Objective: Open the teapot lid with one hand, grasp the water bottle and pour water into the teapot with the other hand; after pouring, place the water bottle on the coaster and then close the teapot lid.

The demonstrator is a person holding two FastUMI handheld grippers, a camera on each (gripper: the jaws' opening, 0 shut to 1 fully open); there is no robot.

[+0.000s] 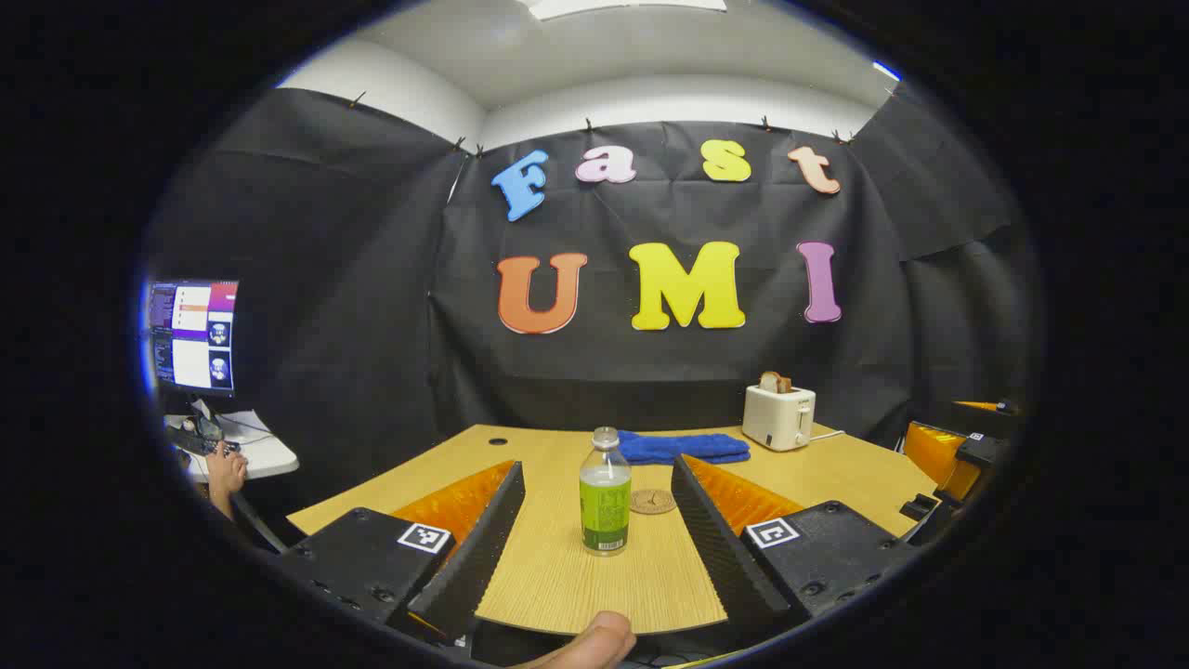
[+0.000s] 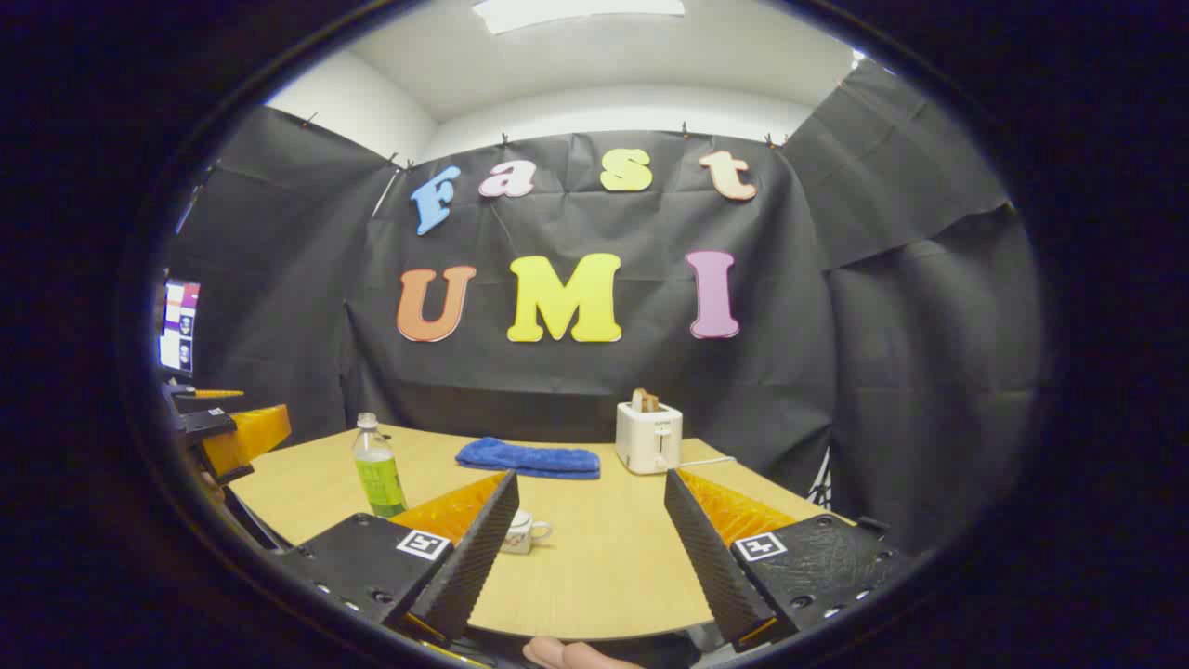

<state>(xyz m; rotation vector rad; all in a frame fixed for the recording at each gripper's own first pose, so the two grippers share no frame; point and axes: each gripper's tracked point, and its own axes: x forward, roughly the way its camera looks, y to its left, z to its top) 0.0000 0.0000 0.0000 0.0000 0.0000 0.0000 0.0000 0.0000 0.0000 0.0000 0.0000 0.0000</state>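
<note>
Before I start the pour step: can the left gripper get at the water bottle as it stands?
Probably yes. The water bottle stands upright, centred ahead of the open left gripper, with bare table between.

Two gripper-mounted fisheye cameras, both sitting low at the near edge of the light wooden table [image 1: 557, 576] and facing the black cloth back wall.

Left gripper view is looking straight along its own wide-spread fingers [image 1: 483, 539] at the clear plastic bottle with green label [image 1: 605, 492], standing near and centred, with the round brown coaster [image 1: 653, 501] just behind it. Right gripper view is looking from farther right: the same bottle [image 2: 376, 465] is sitting off to its left, farther away. Both views are sharing the table, folded blue towel [image 1: 683, 447] [image 2: 529, 459] and white toaster [image 1: 778, 417] [image 2: 648, 437]. Each is catching the other gripper at its edge [image 1: 961, 455] [image 2: 232, 437].
</note>
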